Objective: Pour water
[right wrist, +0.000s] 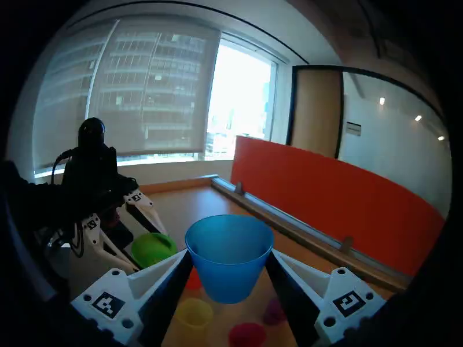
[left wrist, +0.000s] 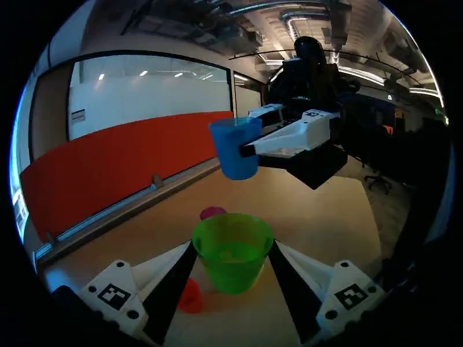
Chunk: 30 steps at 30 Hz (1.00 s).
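In the left gripper view a translucent green cup [left wrist: 233, 251] is clamped between my left gripper's [left wrist: 231, 266] two fingers, upright, with something pale at its bottom. Farther off and higher, the right gripper [left wrist: 246, 147] holds a blue cup [left wrist: 235, 147] upright above the wooden table [left wrist: 324, 214]. In the right gripper view the blue cup [right wrist: 230, 263] sits between my right gripper's [right wrist: 230, 272] fingers, upright; its inside looks empty as far as I can see. To the left there, the left gripper [right wrist: 144, 240] carries the green cup [right wrist: 153, 247].
Small cups stand on the table: red [left wrist: 191, 295] and magenta [left wrist: 212, 212] in the left gripper view; yellow [right wrist: 194, 318], red [right wrist: 247, 334] and purple [right wrist: 274, 311] below the blue cup. A red partition [left wrist: 116, 162] with a rail borders the table. A person's dark sleeve [right wrist: 35, 214] is at left.
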### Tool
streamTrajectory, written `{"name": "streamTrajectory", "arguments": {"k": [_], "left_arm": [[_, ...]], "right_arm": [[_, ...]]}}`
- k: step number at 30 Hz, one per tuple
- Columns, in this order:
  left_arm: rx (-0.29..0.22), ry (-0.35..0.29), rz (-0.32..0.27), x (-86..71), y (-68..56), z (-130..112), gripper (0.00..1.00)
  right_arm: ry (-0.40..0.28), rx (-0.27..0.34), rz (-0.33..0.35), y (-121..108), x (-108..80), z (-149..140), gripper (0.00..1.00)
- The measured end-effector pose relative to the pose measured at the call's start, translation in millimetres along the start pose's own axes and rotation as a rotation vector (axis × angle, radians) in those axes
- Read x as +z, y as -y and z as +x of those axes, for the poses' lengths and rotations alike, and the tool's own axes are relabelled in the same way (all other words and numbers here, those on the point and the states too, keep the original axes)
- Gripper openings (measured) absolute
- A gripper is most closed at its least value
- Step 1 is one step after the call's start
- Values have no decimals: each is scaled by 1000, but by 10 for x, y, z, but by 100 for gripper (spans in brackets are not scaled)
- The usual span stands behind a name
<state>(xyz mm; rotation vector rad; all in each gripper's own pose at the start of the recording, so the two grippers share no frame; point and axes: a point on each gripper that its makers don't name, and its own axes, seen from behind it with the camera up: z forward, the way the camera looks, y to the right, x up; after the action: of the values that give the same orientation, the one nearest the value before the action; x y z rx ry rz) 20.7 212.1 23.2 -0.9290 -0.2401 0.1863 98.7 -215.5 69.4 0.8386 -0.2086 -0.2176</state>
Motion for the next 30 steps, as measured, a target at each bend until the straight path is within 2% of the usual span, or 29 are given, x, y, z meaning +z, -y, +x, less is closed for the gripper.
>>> {"name": "streamTrajectory", "arguments": {"k": [6,15,23,30], "left_arm": [[17,59,7,26,26,-112,86],[33,134,-1,38,-2,-299,87],[49,203,-7,58,-28,-478,87],[59,255,-23,82,-104,-637,86]], "right_arm": [[54,-12,14,-3,-85,-221,88],[124,-26,39,25,-195,-556,88],[169,-2,56,51,-264,-822,89],[192,16,80,102,-304,-1016,89]]}}
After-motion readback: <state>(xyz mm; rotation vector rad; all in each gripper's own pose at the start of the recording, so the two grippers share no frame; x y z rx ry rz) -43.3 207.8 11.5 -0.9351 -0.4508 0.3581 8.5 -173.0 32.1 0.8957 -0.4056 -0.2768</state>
